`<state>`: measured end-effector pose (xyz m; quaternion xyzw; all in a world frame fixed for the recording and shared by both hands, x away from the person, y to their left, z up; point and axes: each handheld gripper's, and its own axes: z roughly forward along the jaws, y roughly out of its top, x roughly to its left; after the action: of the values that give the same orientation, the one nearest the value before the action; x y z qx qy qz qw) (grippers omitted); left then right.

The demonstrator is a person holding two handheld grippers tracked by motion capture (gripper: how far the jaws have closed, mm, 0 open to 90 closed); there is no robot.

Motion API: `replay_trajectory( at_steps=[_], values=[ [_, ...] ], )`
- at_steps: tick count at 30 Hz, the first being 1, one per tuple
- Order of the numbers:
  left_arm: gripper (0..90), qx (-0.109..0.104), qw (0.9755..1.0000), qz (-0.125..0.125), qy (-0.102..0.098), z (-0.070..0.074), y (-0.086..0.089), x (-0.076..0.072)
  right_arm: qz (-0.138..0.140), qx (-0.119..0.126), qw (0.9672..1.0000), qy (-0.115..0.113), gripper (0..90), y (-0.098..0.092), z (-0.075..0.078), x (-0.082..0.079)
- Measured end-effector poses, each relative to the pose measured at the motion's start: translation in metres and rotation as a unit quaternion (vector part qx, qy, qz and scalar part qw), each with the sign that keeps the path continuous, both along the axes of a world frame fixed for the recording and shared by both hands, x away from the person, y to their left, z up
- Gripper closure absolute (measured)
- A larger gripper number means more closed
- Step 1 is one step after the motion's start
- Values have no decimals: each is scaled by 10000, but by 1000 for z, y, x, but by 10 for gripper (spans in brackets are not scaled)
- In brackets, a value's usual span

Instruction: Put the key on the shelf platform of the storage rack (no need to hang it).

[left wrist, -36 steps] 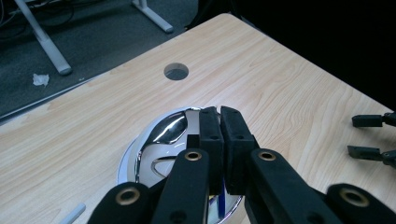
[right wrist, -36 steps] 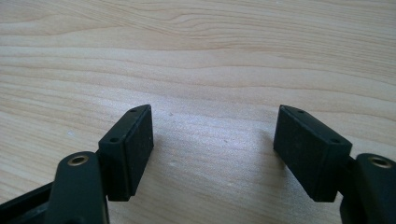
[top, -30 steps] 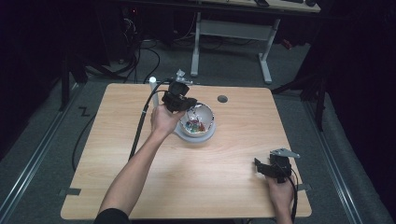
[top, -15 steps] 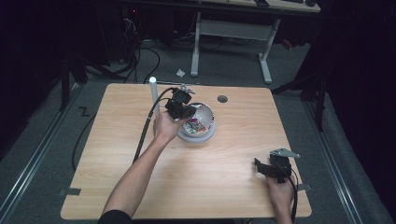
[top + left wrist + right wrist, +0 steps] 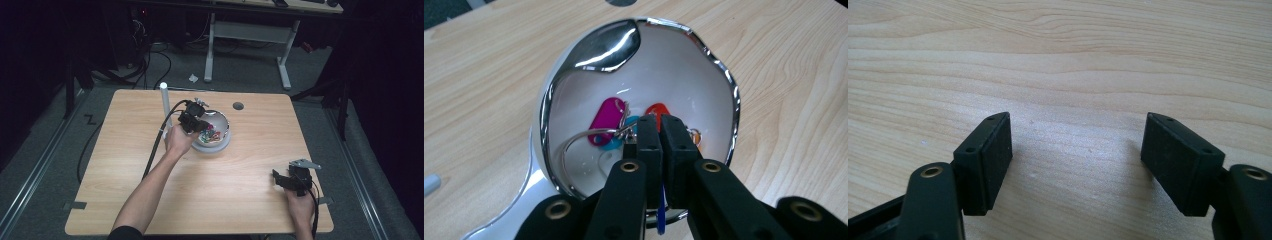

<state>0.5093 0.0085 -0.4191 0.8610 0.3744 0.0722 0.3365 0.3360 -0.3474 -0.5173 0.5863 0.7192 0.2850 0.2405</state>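
We hold the left gripper (image 5: 659,131) over the shiny white bowl (image 5: 724,75) on the light wooden bench (image 5: 250,175), jaws clamped on a thin blue tag, probably to drop it among the coloured key tags (image 5: 607,118). Our right gripper (image 5: 1075,160) rests near the bench's edge, jaws apart, empty. We read no writing.

Left arm stretched forward, left gripper (image 5: 200,123) tipped down with jaws nearly closed; right gripper (image 5: 281,179) low at near right, jaws spread wide, hand (image 5: 299,206) behind.
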Motion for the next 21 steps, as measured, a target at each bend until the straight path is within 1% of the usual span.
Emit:
replay_trajectory(
  at_steps=[1, 3, 6, 9, 11, 16, 21],
  values=[
    [869, -43, 10000, 22, 1, 0, 1, -1, 4, -5, 10000, -5, 289, 0, 0, 0],
    [830, -111, 9999, 13, 15, 0, 4, -2, 3, 0, 10000, -1, 289, 0, 0, 0],
    [704, -171, 9998, 58, -19, 1, 8, -4, 0, -2, 10000, 0, 289, 0, 0, 0],
    [604, -264, 9996, 111, -63, 5, 11, -7, 3, -2, 10000, 0, 289, 0, 0, 0],
    [549, -289, 9994, 105, -135, 8, 12, -10, 0, -2, 10000, 0, 289, 0, 0, 0],
    [479, -412, 9986, 97, -324, 18, 18, -19, -1, -7, 10000, -1, 289, 0, 0, 0],
    [434, -506, 9976, 149, -451, 27, 28, -27, 6, -7, 10000, -10, 290, 0, 0, 0]
  ],
)
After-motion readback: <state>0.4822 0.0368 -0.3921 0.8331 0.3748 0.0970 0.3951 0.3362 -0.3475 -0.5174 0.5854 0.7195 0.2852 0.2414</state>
